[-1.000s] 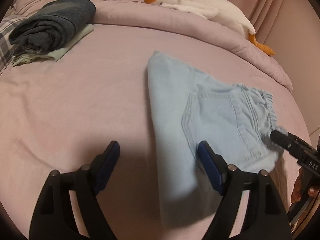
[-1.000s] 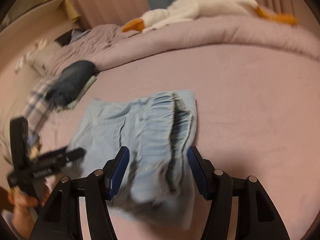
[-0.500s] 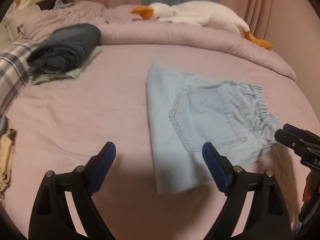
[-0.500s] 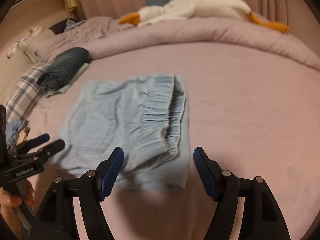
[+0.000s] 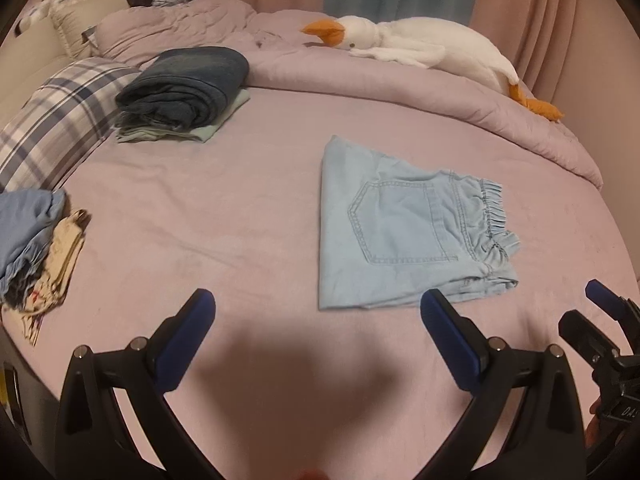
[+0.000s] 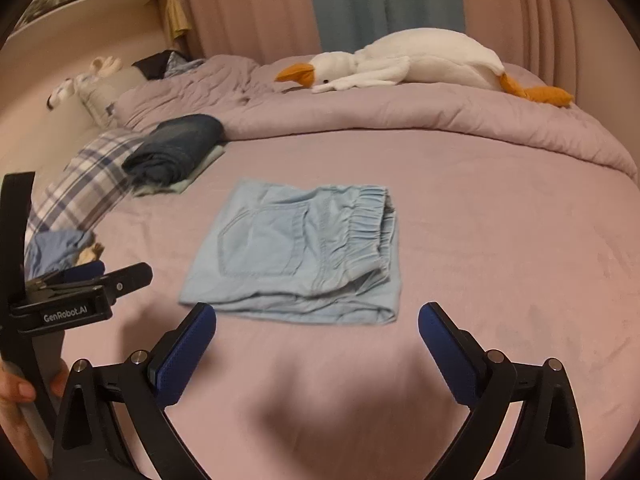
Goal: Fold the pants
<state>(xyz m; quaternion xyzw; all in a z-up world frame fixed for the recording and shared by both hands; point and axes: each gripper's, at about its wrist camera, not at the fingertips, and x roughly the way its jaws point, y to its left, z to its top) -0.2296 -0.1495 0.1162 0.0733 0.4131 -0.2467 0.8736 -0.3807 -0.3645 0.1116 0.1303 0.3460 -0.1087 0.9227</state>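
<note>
Pink bedsheet (image 5: pixel 224 208) bears folded pants (image 5: pixel 404 236); left gripper (image 5: pixel 318 330) and right gripper (image 6: pixel 318 332) gape wide, holding nothing.

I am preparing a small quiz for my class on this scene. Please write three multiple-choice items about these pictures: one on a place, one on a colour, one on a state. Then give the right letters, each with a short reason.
1. Where does the plush goose lie?
A. on the rolled duvet at the far side of the bed
B. on the plaid pillow
C. on the folded pants

2. What colour are the pants in the middle of the bed?
A. dark navy
B. light blue
C. pale green

3. How do the left gripper and right gripper stand?
A. both shut on the pants
B. only the left one holds the pants
C. both open, holding nothing

Answers:
1 A: the goose stretches along the duvet.
2 B: the denim is pale blue.
3 C: both pairs of fingers are wide apart, short of the pants' near edge.
</note>
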